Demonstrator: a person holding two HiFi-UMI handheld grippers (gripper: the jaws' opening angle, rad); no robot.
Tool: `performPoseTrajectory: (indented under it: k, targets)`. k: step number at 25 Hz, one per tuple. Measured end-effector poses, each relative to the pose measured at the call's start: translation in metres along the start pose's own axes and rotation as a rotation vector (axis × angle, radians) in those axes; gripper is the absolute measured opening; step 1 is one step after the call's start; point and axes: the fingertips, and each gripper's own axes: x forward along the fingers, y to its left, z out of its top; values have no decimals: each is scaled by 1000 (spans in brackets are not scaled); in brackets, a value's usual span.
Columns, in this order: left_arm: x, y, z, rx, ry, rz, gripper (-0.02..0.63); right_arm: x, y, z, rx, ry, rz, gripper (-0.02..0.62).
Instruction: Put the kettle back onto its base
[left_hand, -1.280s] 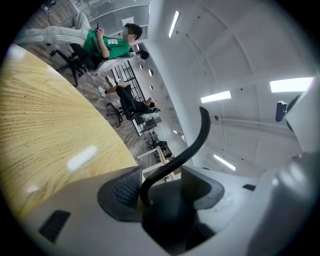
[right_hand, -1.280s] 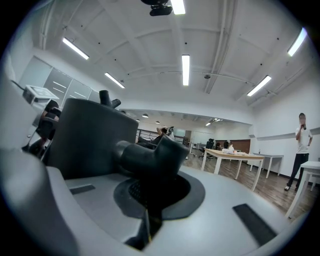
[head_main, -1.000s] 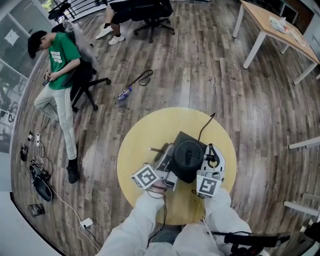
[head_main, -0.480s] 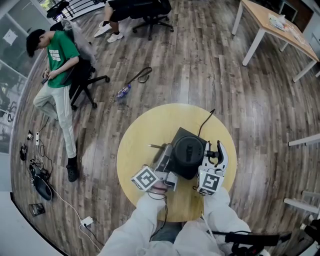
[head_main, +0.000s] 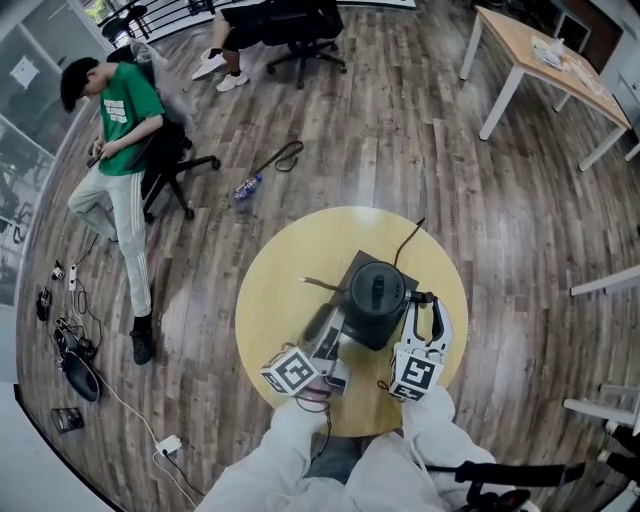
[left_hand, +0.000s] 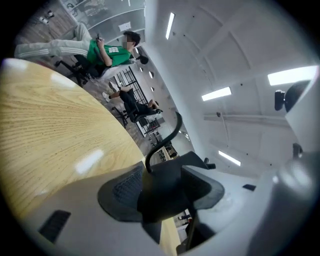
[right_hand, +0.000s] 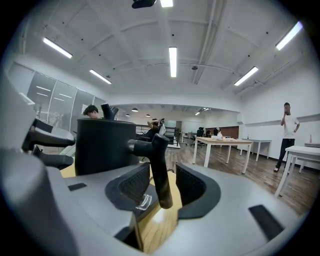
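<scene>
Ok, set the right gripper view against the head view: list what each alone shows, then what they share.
Only the right gripper view: the handle of the kettle side-on, standing between the right gripper's fingers, which have just been opening and do not clamp it. Only the head view: the cord behind the kettle, and the whole round outline of the table. Both: the kettle, the right gripper and the table.

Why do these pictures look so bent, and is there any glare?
Head view: a wide-angle lens bows the wood floor around the round yellow wooden table. Left gripper view: tilted, with white glare patches on that tabletop. Right gripper view: the black kettle is fairly sharp; dark corners frame the round image.
</scene>
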Motion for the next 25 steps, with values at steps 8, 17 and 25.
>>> performPoseTrajectory:
  k: [8, 17, 25]
  targets:
    - [-38, -47, -29, 454, 142, 78, 227, -57, 12, 2, 6, 62, 68, 147]
    - [-90, -110, -48, 774, 144, 99, 44, -120, 44, 52, -62, 37, 236, 128]
    - [-119, -144, -67, 817, 122, 96, 0, -157, 49, 65, -42, 65, 364, 12]
